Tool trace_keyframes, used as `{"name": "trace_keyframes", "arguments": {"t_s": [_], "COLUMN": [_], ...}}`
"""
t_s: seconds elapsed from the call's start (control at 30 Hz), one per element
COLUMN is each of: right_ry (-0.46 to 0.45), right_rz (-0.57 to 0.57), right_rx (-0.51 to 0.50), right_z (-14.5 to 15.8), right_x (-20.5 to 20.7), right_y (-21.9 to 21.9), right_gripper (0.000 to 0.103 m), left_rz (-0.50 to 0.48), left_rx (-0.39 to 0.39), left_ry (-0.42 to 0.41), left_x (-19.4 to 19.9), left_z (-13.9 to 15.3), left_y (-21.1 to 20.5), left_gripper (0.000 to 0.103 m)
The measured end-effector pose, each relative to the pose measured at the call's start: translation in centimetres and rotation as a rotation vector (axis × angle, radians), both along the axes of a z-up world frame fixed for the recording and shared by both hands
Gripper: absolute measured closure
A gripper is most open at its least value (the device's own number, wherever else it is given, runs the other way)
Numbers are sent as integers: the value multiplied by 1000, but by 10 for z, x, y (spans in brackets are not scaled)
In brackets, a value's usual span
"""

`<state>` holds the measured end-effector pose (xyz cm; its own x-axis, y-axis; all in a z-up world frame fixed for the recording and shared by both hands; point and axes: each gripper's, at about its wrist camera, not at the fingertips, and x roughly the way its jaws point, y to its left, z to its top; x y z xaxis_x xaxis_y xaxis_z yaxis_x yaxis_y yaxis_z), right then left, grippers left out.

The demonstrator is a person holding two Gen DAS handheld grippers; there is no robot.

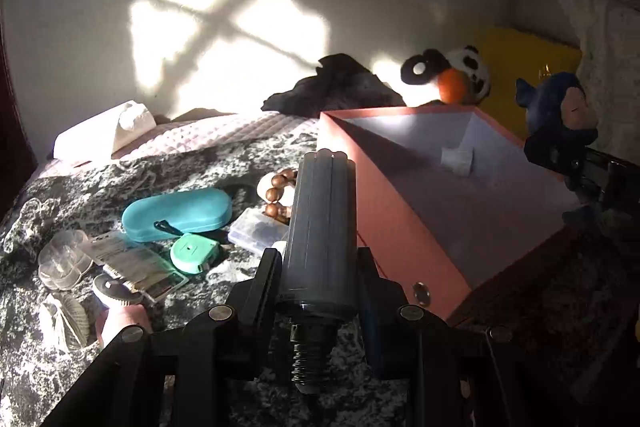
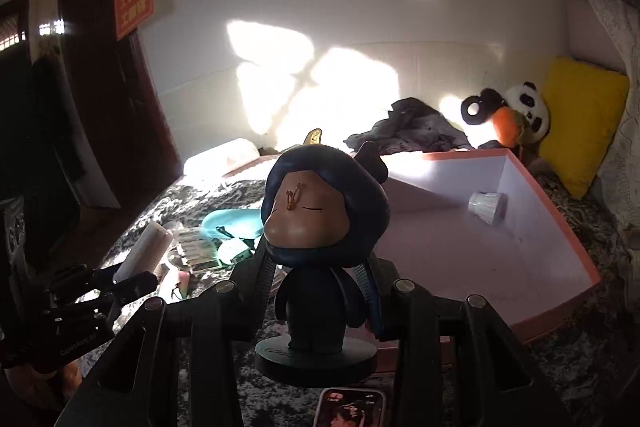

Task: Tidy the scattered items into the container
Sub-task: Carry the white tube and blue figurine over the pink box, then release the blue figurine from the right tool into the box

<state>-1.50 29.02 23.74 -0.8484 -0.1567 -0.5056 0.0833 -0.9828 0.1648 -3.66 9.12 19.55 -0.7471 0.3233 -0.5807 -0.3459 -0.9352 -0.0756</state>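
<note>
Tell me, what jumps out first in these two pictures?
A dark-hooded doll with closed eyes fills the right wrist view, clamped in the right gripper. In the left wrist view, the left gripper grips a grey cylinder. Behind both sits an open pink box holding one small cup.

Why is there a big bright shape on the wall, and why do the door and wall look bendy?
Left wrist view: sunlight through a window, its bars casting the crossed shadow; the pink box is half lit. Right wrist view: the fisheye lens bends the door frame; the figurine is dark against the light.
</note>
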Motion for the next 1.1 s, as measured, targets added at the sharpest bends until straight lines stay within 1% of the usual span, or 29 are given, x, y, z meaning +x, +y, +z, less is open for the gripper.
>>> {"name": "trace_keyframes", "arguments": {"t_s": [0.13,0.23,0.33,0.43,0.6,0.7,0.77,0.83,0.87,0.9,0.93,0.97,1.1], "right_ry": [16,7,-14,-48,-99,-124,-146,-167,-171,-175,-169,-156,-126], "right_rz": [-130,-190,-219,-238,-260,-265,-269,-288,-299,-309,-315,-317,-315], "right_rx": [11,21,30,40,66,83,119,153,163,174,184,194,224], "right_z": [5,3,-4,-15,-33,-41,-47,-54,-56,-59,-59,-57,-50], "right_x": [-6,-16,-24,-33,-49,-60,-70,-77,-78,-80,-80,-79,-76], "right_y": [41,63,79,88,99,103,103,103,103,103,102,101,93], "right_gripper": [62,62,62,62,62,62,61,59,49,41,29,25,25], "left_rz": [-77,-120,-143,-145,-127,-99,-69,-51,-44,-40,-33,-26,-17], "left_rx": [-13,-25,-61,-84,-127,-144,-146,-142,-136,-127,-126,-128,-109], "left_ry": [18,7,-10,-46,-90,-112,-133,-141,-133,-119,-105,-93,-84], "left_x": [-17,-31,-44,-59,-76,-82,-86,-89,-89,-88,-87,-86,-84], "left_z": [12,13,5,-10,-35,-47,-53,-55,-54,-52,-49,-46,-36], "left_y": [56,94,126,149,167,169,166,163,161,158,156,155,145], "left_gripper": [73,73,73,73,73,73,72,49,30,22,21,21,21]}}
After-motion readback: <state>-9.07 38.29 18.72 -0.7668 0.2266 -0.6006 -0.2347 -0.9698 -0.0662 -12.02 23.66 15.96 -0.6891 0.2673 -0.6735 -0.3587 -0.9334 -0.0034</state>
